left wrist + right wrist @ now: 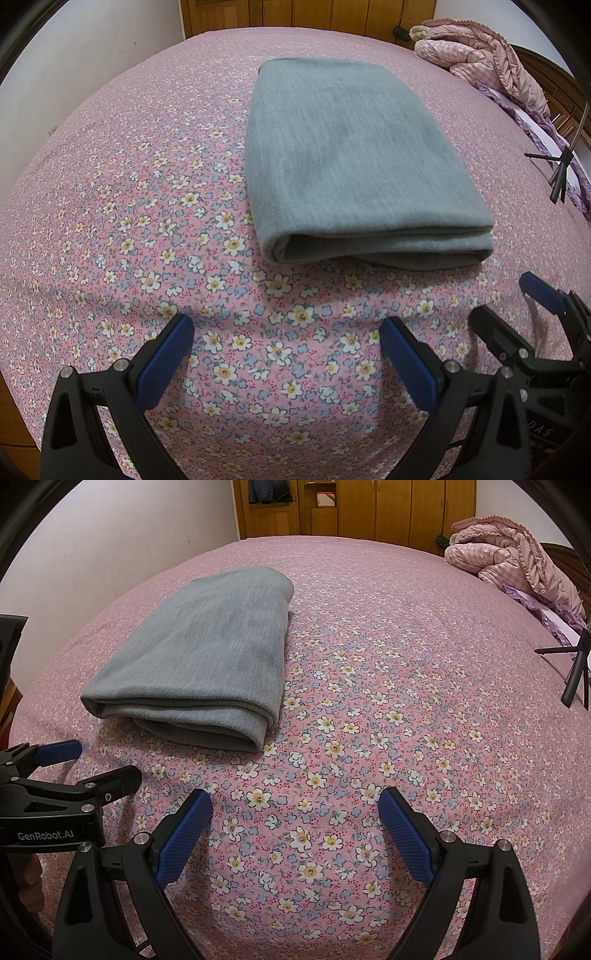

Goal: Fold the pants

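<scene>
The grey pants [354,155] lie folded into a thick rectangular stack on the pink floral bedsheet [147,221], the folded edge facing me. In the right wrist view the same pants [207,657] sit to the upper left. My left gripper [286,332] hovers open just short of the stack's near edge, with nothing between its blue pads. My right gripper [295,805] is open too, over bare sheet to the right of the pants. Each gripper shows in the other's view: the right gripper [509,299] at the left view's right edge, the left gripper [107,760] at the right view's left edge.
A crumpled pink quilt [517,561] lies at the bed's far right corner. A small black tripod [576,668] stands on the right edge of the bed. Wooden wardrobes [351,509] line the far wall. A white wall runs along the left.
</scene>
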`<state>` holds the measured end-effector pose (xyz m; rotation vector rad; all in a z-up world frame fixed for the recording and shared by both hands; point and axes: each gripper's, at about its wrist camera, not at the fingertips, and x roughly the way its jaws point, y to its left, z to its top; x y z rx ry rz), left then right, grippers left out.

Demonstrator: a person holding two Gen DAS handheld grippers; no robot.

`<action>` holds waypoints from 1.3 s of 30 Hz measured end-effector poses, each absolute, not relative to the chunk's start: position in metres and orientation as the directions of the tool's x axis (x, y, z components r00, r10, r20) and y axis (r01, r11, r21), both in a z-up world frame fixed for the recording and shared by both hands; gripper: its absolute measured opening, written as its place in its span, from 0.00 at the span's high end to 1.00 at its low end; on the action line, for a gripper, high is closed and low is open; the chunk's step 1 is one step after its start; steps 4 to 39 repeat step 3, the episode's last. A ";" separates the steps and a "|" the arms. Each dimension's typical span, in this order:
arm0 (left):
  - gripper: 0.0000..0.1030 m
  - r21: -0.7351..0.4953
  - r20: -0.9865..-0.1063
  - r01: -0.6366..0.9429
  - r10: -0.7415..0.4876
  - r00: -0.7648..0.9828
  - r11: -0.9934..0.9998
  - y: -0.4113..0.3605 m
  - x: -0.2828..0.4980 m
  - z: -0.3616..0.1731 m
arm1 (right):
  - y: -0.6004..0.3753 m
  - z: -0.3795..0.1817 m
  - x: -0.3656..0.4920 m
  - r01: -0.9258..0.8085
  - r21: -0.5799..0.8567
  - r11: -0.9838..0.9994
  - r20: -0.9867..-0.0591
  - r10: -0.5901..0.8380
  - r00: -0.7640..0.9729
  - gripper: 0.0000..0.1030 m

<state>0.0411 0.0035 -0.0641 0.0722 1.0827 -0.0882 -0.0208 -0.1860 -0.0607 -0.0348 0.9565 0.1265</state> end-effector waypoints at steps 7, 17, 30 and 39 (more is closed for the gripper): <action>0.00 0.016 -0.884 0.107 -0.036 0.466 0.994 0.003 0.041 -0.064 | -0.186 -0.061 -0.021 -0.123 0.026 0.992 -0.817 0.092 0.570 0.09; 0.00 0.016 -0.884 0.107 -0.036 0.466 0.994 0.003 0.041 -0.064 | -0.186 -0.061 -0.021 -0.123 0.026 0.992 -0.817 0.092 0.570 0.09; 0.00 0.016 -0.884 0.107 -0.036 0.466 0.994 0.003 0.041 -0.064 | -0.186 -0.061 -0.021 -0.123 0.026 0.992 -0.817 0.092 0.570 0.09; 0.00 0.016 -0.884 0.107 -0.036 0.466 0.994 0.003 0.041 -0.064 | -0.186 -0.061 -0.021 -0.123 0.026 0.992 -0.817 0.092 0.570 0.09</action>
